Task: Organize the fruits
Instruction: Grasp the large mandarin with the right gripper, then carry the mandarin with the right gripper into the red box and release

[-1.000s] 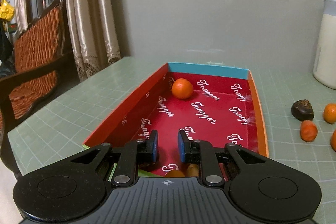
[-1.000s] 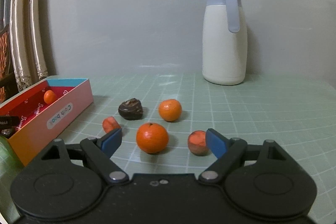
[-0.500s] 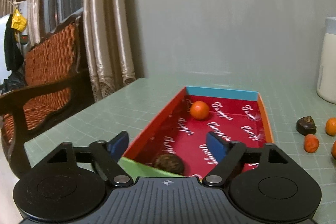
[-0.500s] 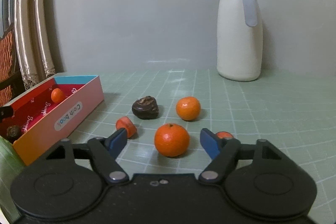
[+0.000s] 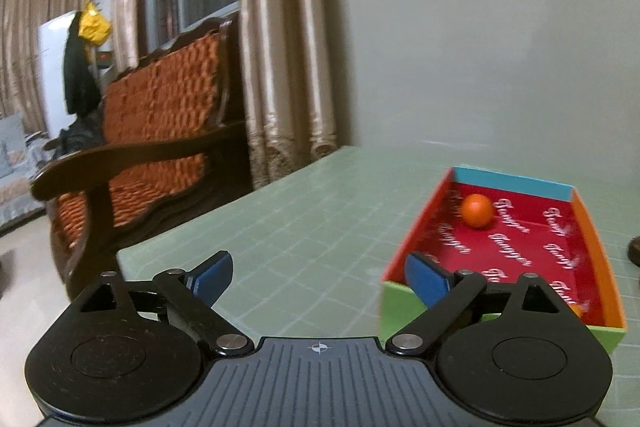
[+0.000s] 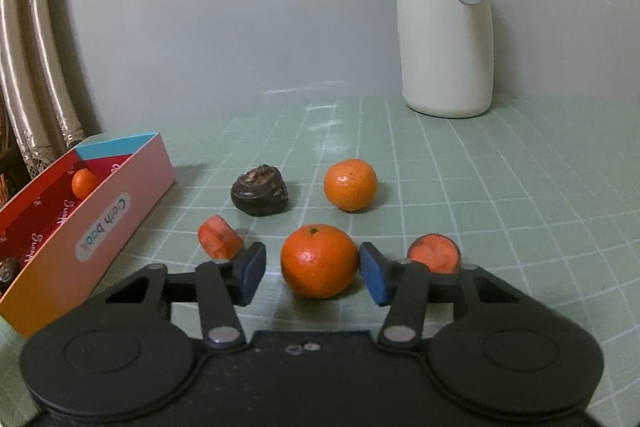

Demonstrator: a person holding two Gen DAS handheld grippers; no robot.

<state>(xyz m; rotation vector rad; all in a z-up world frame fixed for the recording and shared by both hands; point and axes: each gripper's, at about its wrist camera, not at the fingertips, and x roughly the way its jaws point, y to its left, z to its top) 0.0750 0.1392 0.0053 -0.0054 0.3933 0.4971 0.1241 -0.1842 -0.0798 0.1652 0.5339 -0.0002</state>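
Now tangerine (image 6: 319, 260) between right hand-held gripper (image 6: 312, 273) pads

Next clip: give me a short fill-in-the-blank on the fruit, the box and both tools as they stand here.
1. The right tool has its fingers either side of a ____ without touching it.
2. The left tool is open and holds ____.
3. The small orange fruit at the far end lies inside the ____.
4. The white jug has a ____ lid.

Missing words: tangerine; nothing; box; grey
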